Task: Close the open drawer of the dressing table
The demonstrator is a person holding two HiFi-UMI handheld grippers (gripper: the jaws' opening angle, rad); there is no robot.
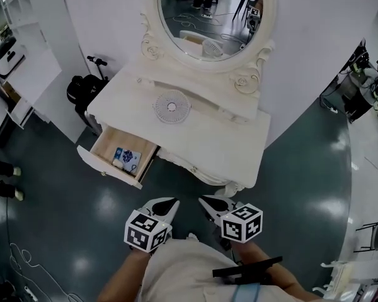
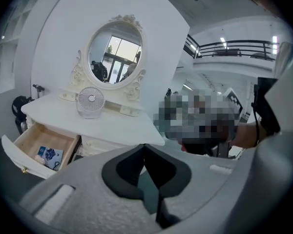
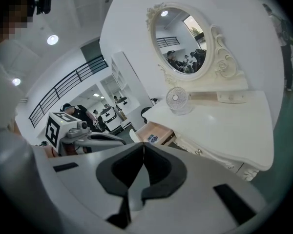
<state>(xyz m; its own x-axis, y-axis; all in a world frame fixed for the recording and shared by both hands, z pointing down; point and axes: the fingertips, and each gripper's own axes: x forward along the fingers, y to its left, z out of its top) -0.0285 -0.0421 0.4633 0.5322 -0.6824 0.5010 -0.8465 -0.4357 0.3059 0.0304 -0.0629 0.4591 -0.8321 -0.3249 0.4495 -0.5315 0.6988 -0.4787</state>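
Left gripper [image 1: 172, 202] and right gripper [image 1: 203, 200], both pinched together and empty, hover side by side before the dressing table [image 1: 205, 138]; its drawer [image 1: 104, 167] juts open at left, blue packet [image 1: 127, 158] inside, fan [image 1: 171, 107] on top.

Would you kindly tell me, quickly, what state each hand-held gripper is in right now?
Left hand-held gripper: closed, holding nothing.
Right hand-held gripper: closed, holding nothing.
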